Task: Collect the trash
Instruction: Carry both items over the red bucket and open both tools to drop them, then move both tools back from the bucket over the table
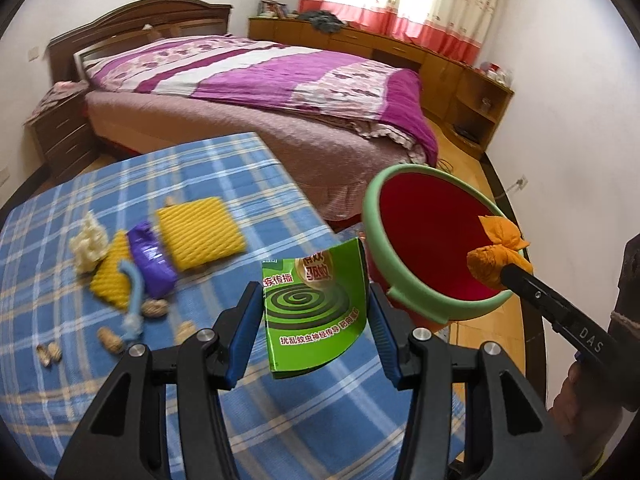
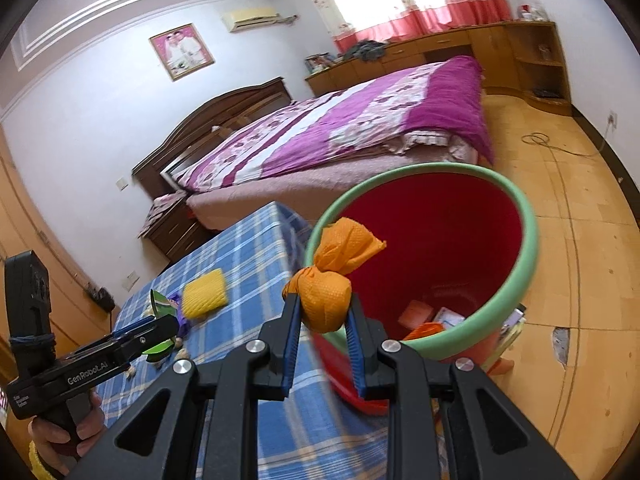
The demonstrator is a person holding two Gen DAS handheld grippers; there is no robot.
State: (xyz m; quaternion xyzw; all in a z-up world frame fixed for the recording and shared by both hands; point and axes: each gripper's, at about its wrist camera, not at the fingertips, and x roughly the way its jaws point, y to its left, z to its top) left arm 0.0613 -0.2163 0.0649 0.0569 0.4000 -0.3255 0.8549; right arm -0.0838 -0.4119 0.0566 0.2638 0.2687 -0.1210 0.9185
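Observation:
My left gripper is shut on a green mosquito-coil box, held above the checked tablecloth near the table's right edge. A red bin with a green rim stands just right of the table. My right gripper is shut on a crumpled orange wrapper, held over the near rim of the bin. In the left wrist view the orange wrapper and the right gripper reach over the bin's right rim. The left gripper with the green box shows at the left.
On the blue checked table lie two yellow foam nets, a purple wrapper, a white crumpled piece, a light blue rope and several peanut shells. Trash lies in the bin's bottom. A bed stands behind.

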